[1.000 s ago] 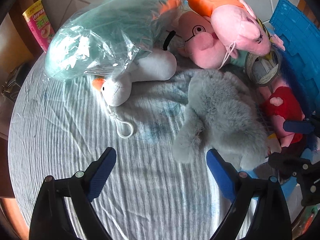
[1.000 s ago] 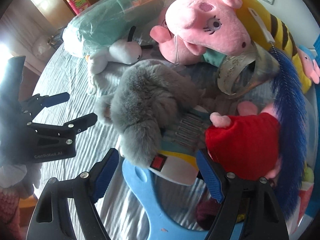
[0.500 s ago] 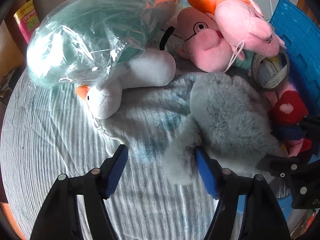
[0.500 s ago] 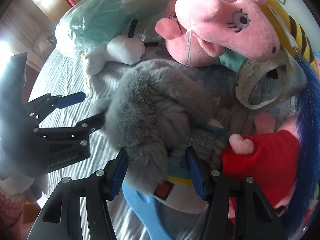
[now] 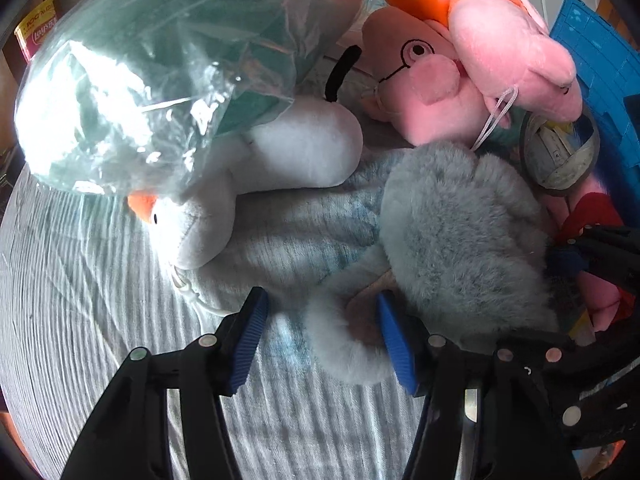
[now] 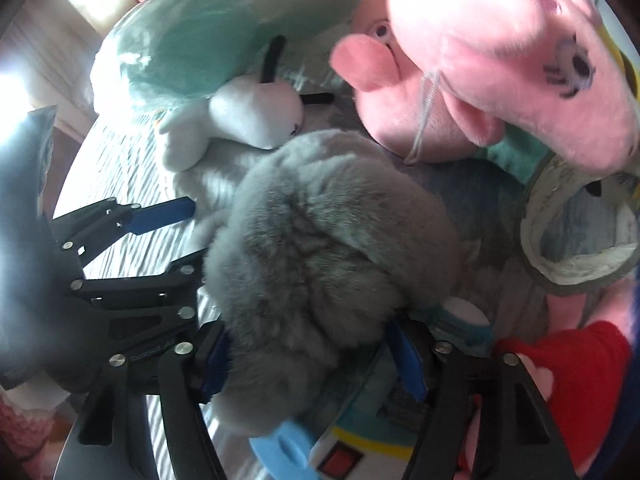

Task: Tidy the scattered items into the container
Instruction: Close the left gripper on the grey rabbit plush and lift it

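A fluffy grey plush toy (image 5: pixel 452 232) lies on the striped grey cloth (image 5: pixel 80 300). My left gripper (image 5: pixel 322 340) straddles the toy's lower limb, and its jaws are closing. The right pad digs into the fur, while the left pad stands clear of it. My right gripper (image 6: pixel 310 360) sits around the bulk of the grey plush toy (image 6: pixel 320 240). Its jaws are opening, with fur brushing both pads. The left gripper (image 6: pixel 192 232) shows at the left of the right wrist view. The blue crate (image 5: pixel 592 60) stands at the far right.
A white duck plush (image 5: pixel 304 152), a bagged green plush (image 5: pixel 160 60) and two pink pig plushes (image 5: pixel 432 96) crowd the back. A tape roll (image 6: pixel 580 232), a red-dressed pig (image 6: pixel 580 360), a small box (image 6: pixel 360 440) and a blue plastic piece (image 6: pixel 284 452) lie around the grey toy.
Both grippers sank toward the grey plush. The left jaws narrowed around its limb. The right jaws slid from the small box onto the plush body, narrowing, then widening.
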Demonstrator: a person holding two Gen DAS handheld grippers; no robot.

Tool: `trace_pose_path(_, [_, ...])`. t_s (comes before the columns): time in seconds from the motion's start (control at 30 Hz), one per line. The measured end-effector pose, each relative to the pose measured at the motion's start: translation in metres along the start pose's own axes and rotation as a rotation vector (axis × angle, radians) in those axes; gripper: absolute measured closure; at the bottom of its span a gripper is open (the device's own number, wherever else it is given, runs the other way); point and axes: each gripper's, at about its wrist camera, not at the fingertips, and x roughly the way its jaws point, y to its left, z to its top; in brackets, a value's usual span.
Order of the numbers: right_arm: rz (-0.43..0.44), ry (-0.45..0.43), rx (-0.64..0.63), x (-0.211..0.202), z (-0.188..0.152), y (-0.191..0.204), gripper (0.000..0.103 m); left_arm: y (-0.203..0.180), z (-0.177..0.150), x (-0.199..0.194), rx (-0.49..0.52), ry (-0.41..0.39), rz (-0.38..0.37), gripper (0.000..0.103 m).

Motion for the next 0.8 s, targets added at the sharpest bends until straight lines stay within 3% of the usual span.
trace_pose_path(0.13, [0.007, 0.004, -0.012, 0.005, -0.001, -0.002, 0.029, -0.001, -0.001, 0.001, 0.031, -0.006, -0.001, 0.047])
trace_pose_path(0.2, [-0.014, 0.012, -0.043, 0.008, -0.002, 0.003, 0.033, -0.002, -0.002, 0.000, 0.039, -0.008, -0.006, 0.049])
trace_pose_path(0.27, [-0.018, 0.018, -0.062, 0.011, -0.004, 0.008, 0.049, -0.004, -0.004, -0.001, 0.040, -0.008, -0.033, 0.065])
trace_pose_path(0.3, [-0.018, 0.017, -0.069, 0.011, -0.005, 0.011, 0.052, -0.006, -0.005, -0.002, 0.033, -0.003, -0.058, 0.084])
trace_pose_path(0.33, [-0.018, 0.012, -0.072, 0.010, -0.006, 0.012, 0.056, -0.008, -0.005, -0.003, 0.026, 0.002, -0.083, 0.092])
trace_pose_path(0.43, [0.002, -0.024, -0.052, 0.000, -0.010, 0.010, 0.061, -0.017, -0.009, -0.007, 0.038, 0.004, -0.120, 0.097])
trace_pose_path(0.5, [0.023, -0.053, -0.048, -0.012, -0.013, 0.008, 0.077, -0.021, -0.012, -0.015, 0.038, -0.003, -0.146, 0.098])
trace_pose_path(0.8, [0.081, -0.139, 0.006, -0.070, -0.048, -0.006, 0.081, -0.034, -0.028, -0.066, 0.108, -0.059, -0.163, 0.099])
